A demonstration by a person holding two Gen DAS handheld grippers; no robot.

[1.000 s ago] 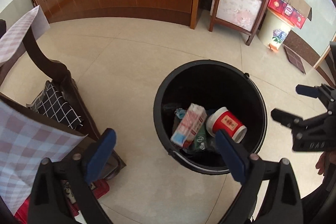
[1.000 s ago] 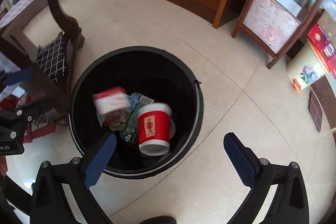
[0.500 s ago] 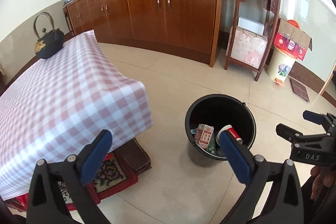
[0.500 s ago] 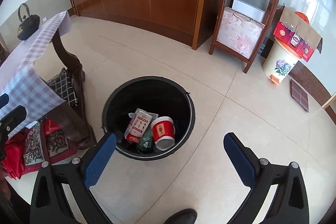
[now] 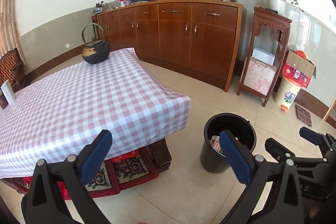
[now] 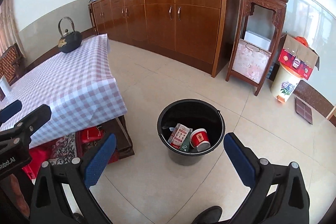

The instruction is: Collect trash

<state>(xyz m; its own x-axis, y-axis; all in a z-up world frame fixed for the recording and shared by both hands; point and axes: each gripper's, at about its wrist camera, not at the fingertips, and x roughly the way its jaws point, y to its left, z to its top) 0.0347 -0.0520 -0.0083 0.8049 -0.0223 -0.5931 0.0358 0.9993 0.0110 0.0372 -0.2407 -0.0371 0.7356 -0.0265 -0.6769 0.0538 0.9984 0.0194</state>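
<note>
Standing on the tiled floor [image 6: 147,85] beside the checked-cloth bench [image 6: 79,85], the black bucket [image 6: 190,157] holds a snack packet [image 6: 179,135] and red cup [image 6: 200,138]. Both the left hand-held gripper [image 5: 163,154] and right hand-held gripper [image 6: 168,157] gape apart, empty.

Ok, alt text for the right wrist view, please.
A black bucket on a tiled floor holds a red cup and cartons, seen between the open, empty right hand-held gripper. A checked-cloth table with a kettle stands left.
</note>
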